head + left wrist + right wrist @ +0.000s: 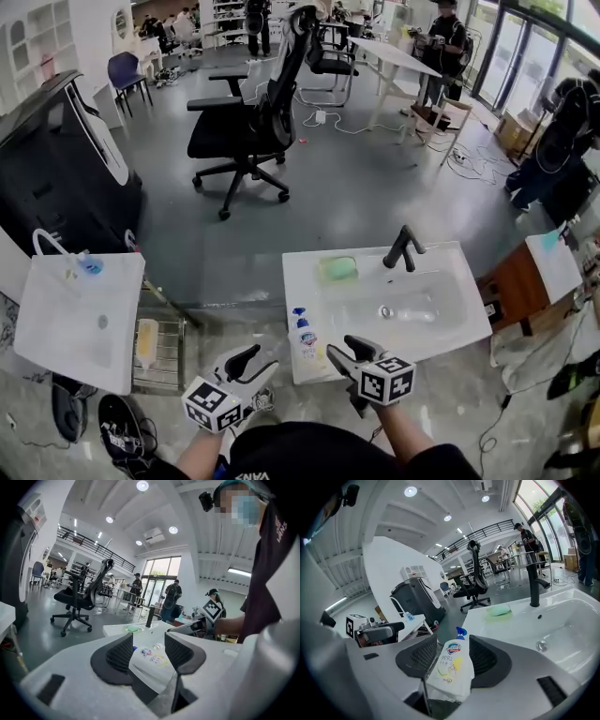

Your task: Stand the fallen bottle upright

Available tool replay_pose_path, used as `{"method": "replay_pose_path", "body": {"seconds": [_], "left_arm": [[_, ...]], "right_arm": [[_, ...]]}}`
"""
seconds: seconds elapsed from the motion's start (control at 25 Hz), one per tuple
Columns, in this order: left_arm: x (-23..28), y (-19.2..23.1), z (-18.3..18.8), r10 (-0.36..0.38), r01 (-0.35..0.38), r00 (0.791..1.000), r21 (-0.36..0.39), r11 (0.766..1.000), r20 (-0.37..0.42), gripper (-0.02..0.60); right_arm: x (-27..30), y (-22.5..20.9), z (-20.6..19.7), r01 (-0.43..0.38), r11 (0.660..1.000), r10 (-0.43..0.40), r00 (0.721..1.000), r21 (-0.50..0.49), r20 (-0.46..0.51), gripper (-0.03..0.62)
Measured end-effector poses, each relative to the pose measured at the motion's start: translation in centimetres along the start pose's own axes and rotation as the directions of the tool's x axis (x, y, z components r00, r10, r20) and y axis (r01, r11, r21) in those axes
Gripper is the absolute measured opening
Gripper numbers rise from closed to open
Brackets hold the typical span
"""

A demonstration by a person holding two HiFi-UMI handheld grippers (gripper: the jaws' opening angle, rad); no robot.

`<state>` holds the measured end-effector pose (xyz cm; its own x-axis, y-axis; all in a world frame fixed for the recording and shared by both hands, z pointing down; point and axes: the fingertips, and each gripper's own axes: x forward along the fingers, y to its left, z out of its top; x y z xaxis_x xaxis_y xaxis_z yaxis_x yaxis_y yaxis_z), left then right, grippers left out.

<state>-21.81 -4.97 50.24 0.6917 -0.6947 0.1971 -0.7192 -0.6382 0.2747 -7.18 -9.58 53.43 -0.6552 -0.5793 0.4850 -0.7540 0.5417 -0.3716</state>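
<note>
A white hand-soap bottle (307, 342) with a blue pump lies on its side on the front left corner of the white sink (441, 281), pump end toward the far side. My left gripper (262, 360) hovers just left of it, jaws open; in the left gripper view the bottle (151, 657) shows beyond the gap, apart from the pads. My right gripper (343, 347) stands close on the bottle's right, also open. In the right gripper view the bottle (451, 660) lies in line with the space between the jaws, label up, and the pads do not press on it.
A black faucet (403, 248) and a green soap bar (337, 269) sit at the sink's back. A second white basin (75, 319) stands at left beside a wire rack (159, 347). A black office chair (248, 122) and people stand farther off on the grey floor.
</note>
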Motion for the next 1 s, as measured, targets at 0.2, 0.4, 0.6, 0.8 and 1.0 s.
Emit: {"method": "replay_pose_path", "body": {"seconds": [0.2,0.4,0.6,0.8,1.0], "left_arm": [[1.2,3.5,1.0,-0.042,0.042,0.999,0.003,0.999,-0.005,0.206],[1.5,6.3,1.4,-0.067,0.067,0.997,-0.001,0.998,-0.026,0.206],[1.9,8.2,1.8,-0.082,0.082,0.996,0.0,0.997,-0.034,0.206],[1.4,10.4,1.8,-0.076,0.076,0.996,-0.016,0.997,-0.037,0.206],[1.1,11.5,2.0,-0.071,0.07,0.997,-0.027,0.997,-0.036,0.206]], "right_arm": [[4.1,-0.9,1.1,0.022,1.0,-0.022,0.995,-0.002,-0.093,0.21],[7.8,-1.5,1.4,0.021,1.0,-0.022,0.977,-0.007,-0.214,0.22],[11.3,-2.2,0.5,0.024,0.998,-0.002,0.94,0.06,-0.342,0.233],[14.6,-2.0,-1.0,0.013,0.997,0.025,0.883,0.079,-0.469,0.239],[16.4,-2.8,-1.8,0.025,0.993,0.043,0.844,0.119,-0.534,0.241]]}}
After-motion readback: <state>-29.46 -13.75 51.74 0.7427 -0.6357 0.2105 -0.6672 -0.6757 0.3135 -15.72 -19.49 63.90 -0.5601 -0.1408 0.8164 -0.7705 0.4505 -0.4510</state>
